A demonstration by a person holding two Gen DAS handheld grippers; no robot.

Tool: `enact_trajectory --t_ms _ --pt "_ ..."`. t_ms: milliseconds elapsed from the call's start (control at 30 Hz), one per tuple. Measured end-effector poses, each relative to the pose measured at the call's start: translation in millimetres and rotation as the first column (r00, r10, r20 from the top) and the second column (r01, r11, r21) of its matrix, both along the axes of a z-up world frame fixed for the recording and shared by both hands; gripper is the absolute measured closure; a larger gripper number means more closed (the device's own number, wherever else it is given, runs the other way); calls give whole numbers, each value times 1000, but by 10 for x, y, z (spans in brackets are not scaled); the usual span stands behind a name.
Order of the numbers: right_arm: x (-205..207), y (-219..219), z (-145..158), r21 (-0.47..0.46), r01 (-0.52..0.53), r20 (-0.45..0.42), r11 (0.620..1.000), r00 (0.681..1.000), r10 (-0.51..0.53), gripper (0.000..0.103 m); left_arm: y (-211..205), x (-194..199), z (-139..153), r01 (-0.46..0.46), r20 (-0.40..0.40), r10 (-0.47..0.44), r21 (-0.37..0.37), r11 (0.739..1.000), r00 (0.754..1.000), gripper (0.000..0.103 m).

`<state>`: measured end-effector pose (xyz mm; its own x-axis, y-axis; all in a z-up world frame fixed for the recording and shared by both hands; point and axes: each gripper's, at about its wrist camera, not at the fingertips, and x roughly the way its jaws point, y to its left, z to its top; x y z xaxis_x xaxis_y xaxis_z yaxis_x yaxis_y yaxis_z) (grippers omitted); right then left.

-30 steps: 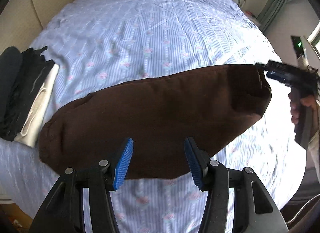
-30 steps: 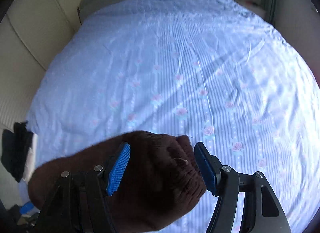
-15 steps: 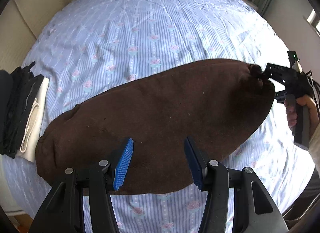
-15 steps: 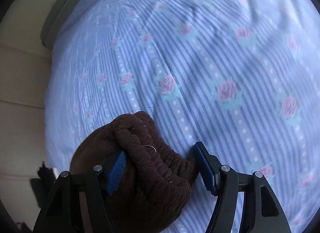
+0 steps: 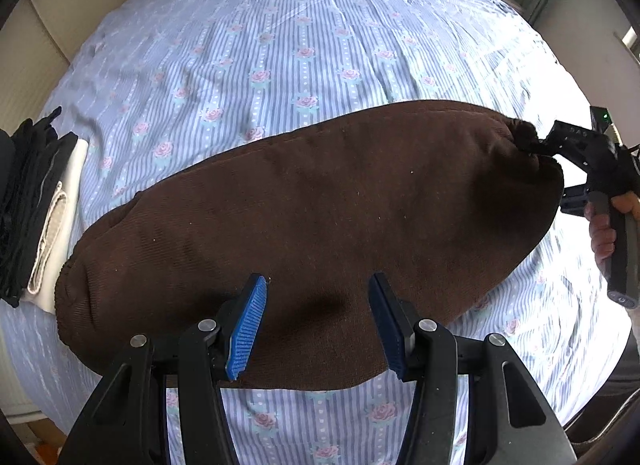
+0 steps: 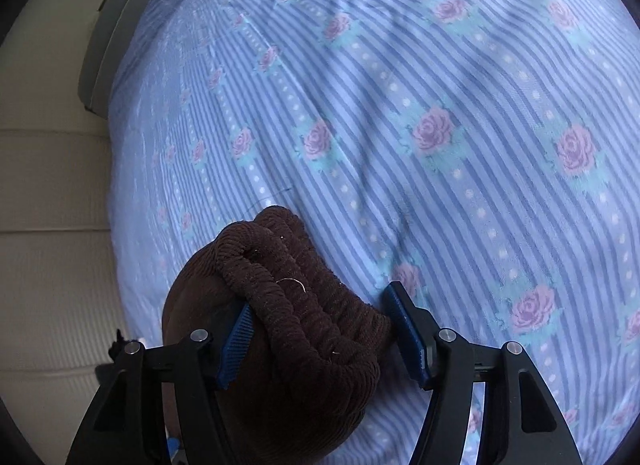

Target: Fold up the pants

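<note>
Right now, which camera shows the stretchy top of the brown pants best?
The right wrist view: the bunched waistband fills its foreground between the open fingers. The left wrist view shows it only small, at the far right.

My right gripper (image 6: 320,339): blue pads spread wide, bunched brown pants (image 6: 296,305) waistband lying between them. Left pad (image 6: 236,341) touching fabric; right pad (image 6: 406,331) just beside fabric edge, contact unclear. Elastic ribbing gathered in thick folds, small thread loop on top. Striped blue rose-print bedsheet (image 6: 400,105) ahead and to right of pads. Cream padded wall (image 6: 48,193) off to left.
</note>
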<state>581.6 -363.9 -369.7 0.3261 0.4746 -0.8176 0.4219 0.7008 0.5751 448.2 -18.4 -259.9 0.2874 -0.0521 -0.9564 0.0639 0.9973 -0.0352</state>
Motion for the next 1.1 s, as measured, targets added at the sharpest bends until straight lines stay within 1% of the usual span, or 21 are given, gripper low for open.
enact_trajectory --t_ms 100,167,233,267,300,333,433,567,600,700,767,833,900,933,967,1033,1100 --pt "113 36 -44 -31 -2 -32 1000 999 1 39 0 23 -24 -2 -6 2 -4 1000 1000 51" --pt "154 79 -7 -68 -20 -23 997 1000 18 41 10 31 -41 -12 -13 12 -10 1000 1000 51" --pt "131 89 67 -58 -22 17 998 1000 23 56 60 38 -61 -38 -24 37 -36 999 999 52" --pt "108 82 118 -45 -12 27 999 1000 13 59 79 39 -66 -46 -29 45 -48 998 999 54" --pt "70 64 169 -34 2 41 999 999 -1 61 95 40 -74 -51 -36 49 -60 997 998 60" --pt "18 37 236 -23 18 61 1000 998 -16 63 96 36 -77 -52 -40 50 -70 996 998 65" --pt "-108 -19 477 16 70 123 997 990 -71 64 26 18 -70 -31 -40 27 -105 994 999 66" --pt "-291 -122 739 37 123 166 992 978 -127 65 -180 -18 -88 29 -30 -33 -129 991 999 66" --pt "-328 -163 772 42 130 170 991 976 -135 65 -237 -10 -141 38 -41 -44 -133 990 998 66" --pt "-409 -237 830 2 126 165 992 978 -125 65 -360 50 -489 39 -123 -56 -139 990 991 65" --pt "-485 -260 822 -2 128 145 992 981 -126 65 -430 80 -655 58 -128 -70 -102 993 989 65" --pt "-510 -244 894 -13 126 152 992 981 -123 65 -466 107 -680 61 -130 -72 -86 994 989 64" --pt "-624 -192 1035 -43 114 168 993 980 -105 65 -464 136 -628 73 -148 -85 -86 994 985 64" --pt "-689 -141 1131 -65 106 180 992 979 -92 65 -420 138 -557 55 -150 -71 -105 993 986 65" --pt "-706 -50 1213 -85 99 189 991 979 -81 65 -352 127 -461 29 -138 -47 -129 991 989 65" --pt "-711 135 1441 -135 77 215 988 975 -47 65 -151 56 -192 -33 -81 20 -171 985 997 65" --pt "-714 353 1708 -185 49 255 981 967 0 65 45 -38 24 -72 -33 67 -177 982 997 65"
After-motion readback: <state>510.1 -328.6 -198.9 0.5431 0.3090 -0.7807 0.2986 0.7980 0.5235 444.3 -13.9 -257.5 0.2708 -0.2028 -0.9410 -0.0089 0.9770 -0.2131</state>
